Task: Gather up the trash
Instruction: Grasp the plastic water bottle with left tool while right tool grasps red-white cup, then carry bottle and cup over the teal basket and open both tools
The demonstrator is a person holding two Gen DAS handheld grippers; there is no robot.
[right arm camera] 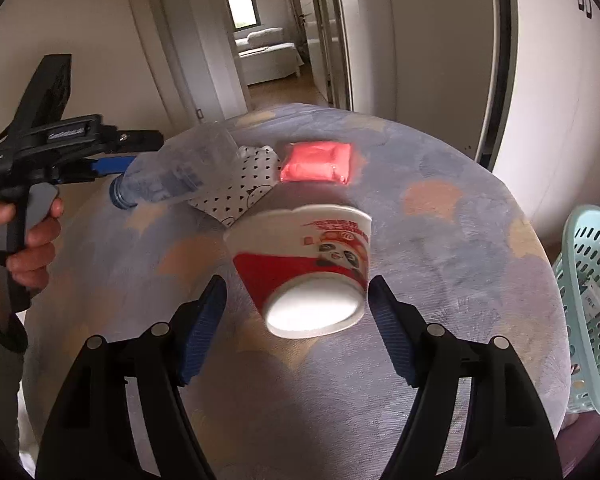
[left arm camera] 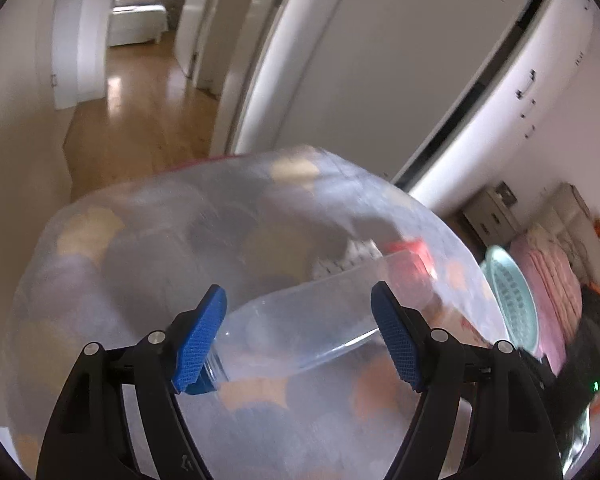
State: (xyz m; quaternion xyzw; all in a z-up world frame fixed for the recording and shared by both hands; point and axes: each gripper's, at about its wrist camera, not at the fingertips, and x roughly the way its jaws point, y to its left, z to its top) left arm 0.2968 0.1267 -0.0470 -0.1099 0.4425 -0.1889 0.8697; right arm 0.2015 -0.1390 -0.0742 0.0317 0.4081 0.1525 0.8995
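Observation:
A clear plastic bottle (left arm camera: pixel 300 328) with a blue cap lies slanted on a round blue-grey patterned cushion (left arm camera: pixel 100 280). My left gripper (left arm camera: pixel 298 300) is open around it, the left pad by its neck. In the right wrist view a red-and-white paper cup (right arm camera: pixel 304 264) lies on its side, base toward me. My right gripper (right arm camera: pixel 297 284) stands open just in front of the cup, one finger at each side of the base. Behind the cup lie a red packet (right arm camera: pixel 316 162) and a white dotted wrapper (right arm camera: pixel 240 192). The bottle (right arm camera: pixel 172 176) is at the far left.
A teal plastic basket (right arm camera: pixel 592 300) stands off the cushion's (right arm camera: pixel 440 260) right edge and also shows as the basket (left arm camera: pixel 512 296) in the left wrist view. A person's hand (right arm camera: pixel 32 240) holds the left gripper's handle. White doors and a wooden-floored hallway (left arm camera: pixel 140 120) lie beyond.

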